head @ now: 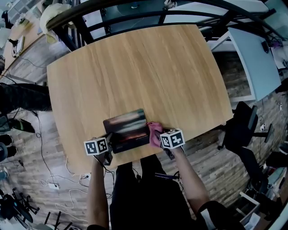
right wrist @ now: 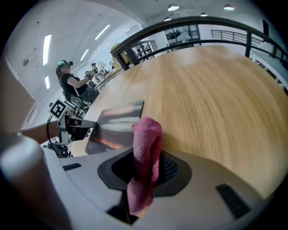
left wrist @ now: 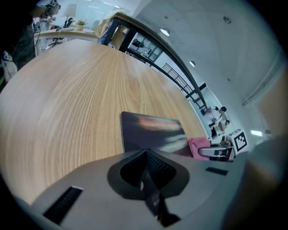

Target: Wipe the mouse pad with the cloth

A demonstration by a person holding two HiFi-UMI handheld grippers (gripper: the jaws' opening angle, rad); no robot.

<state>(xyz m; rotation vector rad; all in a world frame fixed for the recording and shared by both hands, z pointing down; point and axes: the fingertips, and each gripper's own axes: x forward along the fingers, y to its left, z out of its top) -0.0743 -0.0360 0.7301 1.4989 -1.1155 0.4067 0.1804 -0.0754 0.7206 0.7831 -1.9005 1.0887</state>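
A dark, glossy mouse pad [head: 127, 129] lies near the front edge of the wooden table [head: 135, 72]. My right gripper [head: 158, 140] is shut on a pink cloth [head: 155, 131], which touches the pad's right edge. In the right gripper view the cloth [right wrist: 146, 148] stands up folded between the jaws, with the mouse pad [right wrist: 118, 122] just to the left. My left gripper [head: 109, 141] sits at the pad's near left corner with its jaws together. From the left gripper view I cannot tell whether they pinch the mouse pad [left wrist: 150, 132]; its near edge is hidden.
A black railing [head: 135, 13] runs along the table's far edge. A white desk [head: 254, 58] and a black chair [head: 245, 130] stand to the right. Cables [head: 54, 184] lie on the floor at left. A seated person [right wrist: 72, 83] is far behind.
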